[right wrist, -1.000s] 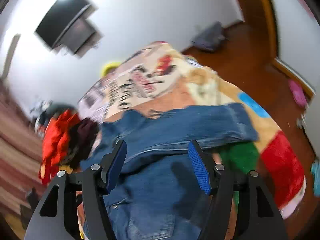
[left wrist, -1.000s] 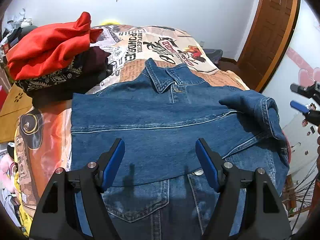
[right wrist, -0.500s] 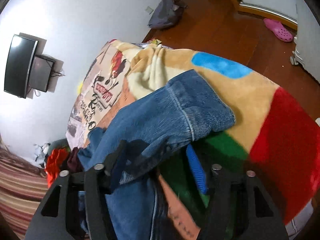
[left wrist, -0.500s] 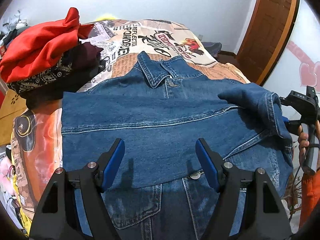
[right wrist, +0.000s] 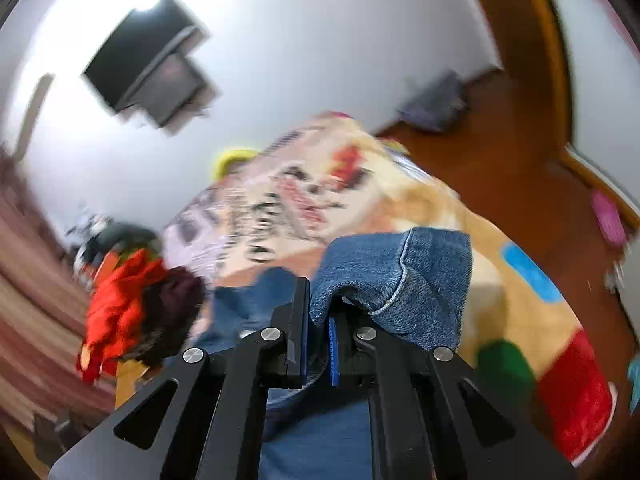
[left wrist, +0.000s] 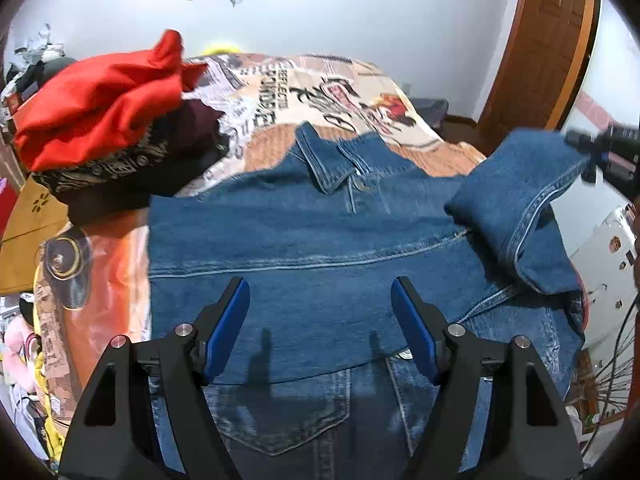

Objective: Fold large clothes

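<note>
Fingers (right wrist: 304, 328) of the right gripper (right wrist: 318, 344) are closed on the sleeve cuff (right wrist: 400, 276), lifted at right of the denim jacket (left wrist: 304, 240) spread on the bed (left wrist: 340, 92); left gripper (left wrist: 320, 324) gapes empty. Sleeve-folding is judged underway; carrying inward is called for.

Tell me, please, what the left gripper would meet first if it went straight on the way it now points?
Most likely the denim jacket. The left gripper hangs open just above its folded-over panel, angled down toward the bed, so that panel should be the first contact, well short of the collar. Depth is hard to judge here.
</note>
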Available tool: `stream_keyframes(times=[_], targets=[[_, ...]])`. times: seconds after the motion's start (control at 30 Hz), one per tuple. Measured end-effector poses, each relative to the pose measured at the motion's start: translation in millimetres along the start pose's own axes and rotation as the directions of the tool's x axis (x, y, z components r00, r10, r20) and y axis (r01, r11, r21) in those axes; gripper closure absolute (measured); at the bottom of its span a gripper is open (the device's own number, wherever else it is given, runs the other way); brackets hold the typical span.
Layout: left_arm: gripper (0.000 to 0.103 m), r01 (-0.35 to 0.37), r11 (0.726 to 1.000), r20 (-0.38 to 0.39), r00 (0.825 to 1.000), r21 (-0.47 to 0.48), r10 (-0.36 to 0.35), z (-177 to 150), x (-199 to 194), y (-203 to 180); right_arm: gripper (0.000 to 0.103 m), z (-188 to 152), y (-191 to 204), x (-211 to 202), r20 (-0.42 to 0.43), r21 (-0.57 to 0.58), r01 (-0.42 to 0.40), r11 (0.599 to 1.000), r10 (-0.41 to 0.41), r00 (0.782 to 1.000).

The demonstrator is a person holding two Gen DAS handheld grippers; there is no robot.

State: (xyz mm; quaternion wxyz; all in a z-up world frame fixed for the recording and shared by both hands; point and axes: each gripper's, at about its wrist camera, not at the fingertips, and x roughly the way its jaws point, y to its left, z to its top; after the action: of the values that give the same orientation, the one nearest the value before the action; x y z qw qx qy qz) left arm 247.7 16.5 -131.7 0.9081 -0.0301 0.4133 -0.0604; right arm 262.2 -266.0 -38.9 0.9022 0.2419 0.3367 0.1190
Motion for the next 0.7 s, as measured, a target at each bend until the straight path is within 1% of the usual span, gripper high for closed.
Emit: stream_keyframes(times=[0.07, 0.13, 0.23, 0.27, 0.3, 0.37, 0.47, 0.53, 0.57, 0.6, 0.63, 0.67, 0.7], targets=[[0.031, 0.002, 1.000, 0.017, 1.000, -0.011, -0.002, 0.2, -8.0, 7.6, 0.096, 0.7, 30.4, 0.7, -0.008, -0.061, -0.050, 0.997, 0.050, 0.999], [0.031, 0.000, 1.000, 0.032, 0.999, -0.030, 0.001, -1.4, -15.9, 18.2, 0.096, -3.2, 66.7, 7.2, -0.041, -0.127, -0.099, 0.987, 0.095, 0.995], [0.031, -0.011, 0.999, 0.047, 0.999, -0.047, 0.013, -5.3, -25.0, 33.5, 0.096, -16.3, 107.3, 24.0, -0.113, -0.197, -0.158, 0.968, 0.138, 0.984], [0.031, -0.017, 0.999, 0.051, 0.999, -0.052, 0.019, -6.6, -27.0, 37.4, 0.096, -25.6, 126.4, 32.5, -0.155, -0.226, -0.187, 0.956, 0.154, 0.976], [0.031, -0.024, 0.998, 0.054, 0.998, -0.061, 0.028, -8.8, -29.8, 43.9, 0.096, -31.4, 133.8, 37.6, -0.176, -0.241, -0.200, 0.950, 0.160, 0.971], [0.031, -0.030, 0.996, 0.054, 0.998, -0.086, 0.035, -13.7, -33.7, 56.0, 0.096, -53.0, 162.2, 51.2, -0.230, -0.296, -0.222, 0.929, 0.157, 0.961], [0.031, -0.019, 0.990, 0.038, 0.999, -0.136, 0.024, -24.3, -37.2, 75.7, 0.093, -81.7, 187.2, 66.2, -0.299, -0.366, -0.237, 0.900, 0.127, 0.946], [0.031, -0.010, 0.986, 0.022, 1.000, -0.166, 0.014, -31.6, -36.6, 85.7, 0.092, -93.2, 194.4, 71.5, -0.331, -0.395, -0.229, 0.889, 0.095, 0.939], [0.031, -0.005, 0.984, 0.012, 1.000, -0.179, 0.007, -35.0, -35.4, 89.4, 0.091, -99.9, 197.3, 74.8, -0.359, -0.406, -0.231, 0.884, 0.078, 0.930], [0.031, 0.001, 0.982, 0.003, 1.000, -0.190, -0.001, -38.1, -34.0, 92.1, 0.079, -102.2, 198.4, 75.4, -0.379, -0.406, -0.238, 0.882, 0.075, 0.922], [0.031, 0.011, 0.979, -0.010, 1.000, -0.205, -0.013, -41.7, -31.7, 95.2, 0.070, -105.0, 196.9, 77.5, -0.416, -0.395, -0.255, 0.882, 0.076, 0.906], [0.031, 0.019, 0.977, -0.019, 1.000, -0.213, -0.024, -44.5, -30.0, 96.6, 0.054, -104.0, 193.1, 78.2, -0.438, -0.382, -0.265, 0.886, 0.079, 0.895], [0.031, 0.024, 0.976, -0.026, 0.999, -0.218, -0.030, -47.4, -29.8, 97.0, 0.051, -102.4, 192.4, 75.7, -0.441, -0.373, -0.267, 0.889, 0.084, 0.894]])
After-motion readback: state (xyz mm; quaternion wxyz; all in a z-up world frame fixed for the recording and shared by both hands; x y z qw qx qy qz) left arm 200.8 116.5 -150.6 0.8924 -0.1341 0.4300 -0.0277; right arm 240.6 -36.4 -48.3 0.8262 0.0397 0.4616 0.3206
